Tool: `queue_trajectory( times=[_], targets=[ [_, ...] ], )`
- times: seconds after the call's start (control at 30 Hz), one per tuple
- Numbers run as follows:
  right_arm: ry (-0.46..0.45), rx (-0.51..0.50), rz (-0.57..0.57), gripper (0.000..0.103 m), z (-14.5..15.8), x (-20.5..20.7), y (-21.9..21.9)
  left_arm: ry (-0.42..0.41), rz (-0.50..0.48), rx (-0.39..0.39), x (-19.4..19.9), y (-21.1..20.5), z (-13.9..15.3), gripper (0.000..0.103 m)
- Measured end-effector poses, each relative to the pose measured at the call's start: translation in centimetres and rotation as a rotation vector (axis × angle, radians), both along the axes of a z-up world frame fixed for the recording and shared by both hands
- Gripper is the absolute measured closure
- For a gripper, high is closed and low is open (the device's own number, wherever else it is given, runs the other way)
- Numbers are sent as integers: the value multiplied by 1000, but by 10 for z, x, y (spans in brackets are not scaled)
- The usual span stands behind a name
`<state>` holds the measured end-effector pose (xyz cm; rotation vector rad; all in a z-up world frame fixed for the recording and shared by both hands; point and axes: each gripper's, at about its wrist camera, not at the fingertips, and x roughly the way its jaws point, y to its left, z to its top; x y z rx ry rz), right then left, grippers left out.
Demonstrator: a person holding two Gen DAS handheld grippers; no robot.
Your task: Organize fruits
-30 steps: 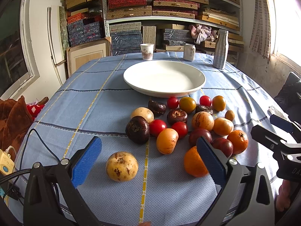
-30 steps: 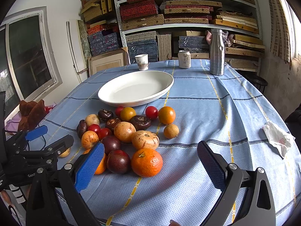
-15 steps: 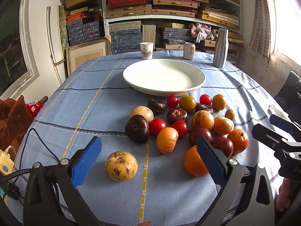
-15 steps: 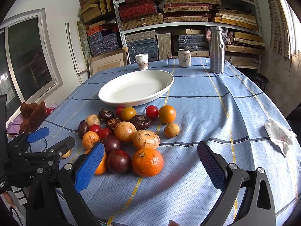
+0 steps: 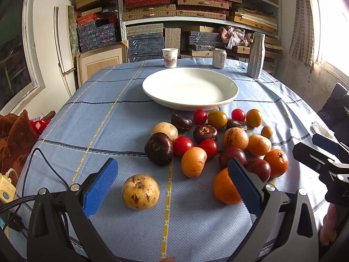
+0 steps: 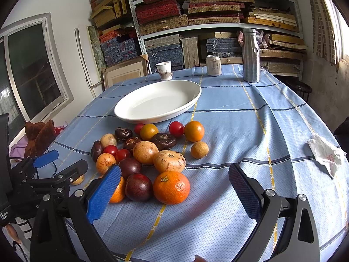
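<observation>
A white empty plate (image 5: 189,87) sits mid-table; it also shows in the right wrist view (image 6: 157,102). Several fruits lie in a cluster in front of it: oranges (image 6: 171,187), red tomatoes (image 5: 182,145), dark purple fruits (image 5: 159,148). A pale yellow spotted fruit (image 5: 140,191) lies apart, between the fingers of my left gripper (image 5: 172,187), which is open and empty. My right gripper (image 6: 174,194) is open and empty, its jaws either side of the near orange. The right gripper also shows at the right edge of the left wrist view (image 5: 322,163).
A paper cup (image 5: 170,57), a can (image 5: 219,58) and a metal bottle (image 5: 256,55) stand at the table's far edge. A crumpled tissue (image 6: 327,155) lies at the right. A cable (image 5: 43,163) runs over the left edge. Shelves of boxes stand behind.
Both grippers have edged slightly forward toward the fruit; nothing has been grasped or moved.
</observation>
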<state>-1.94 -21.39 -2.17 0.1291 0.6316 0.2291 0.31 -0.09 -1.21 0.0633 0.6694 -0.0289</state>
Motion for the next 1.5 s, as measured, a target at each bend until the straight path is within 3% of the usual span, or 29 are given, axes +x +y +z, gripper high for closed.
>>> queue_trajectory(
  times=[1.33, 1.5],
  targets=[
    [12, 41, 2, 3, -4, 2, -1, 10, -1, -3, 1, -1, -3, 4],
    [39, 64, 19, 3, -7, 2, 0, 52, -24, -65, -2, 9, -10, 4]
  ],
)
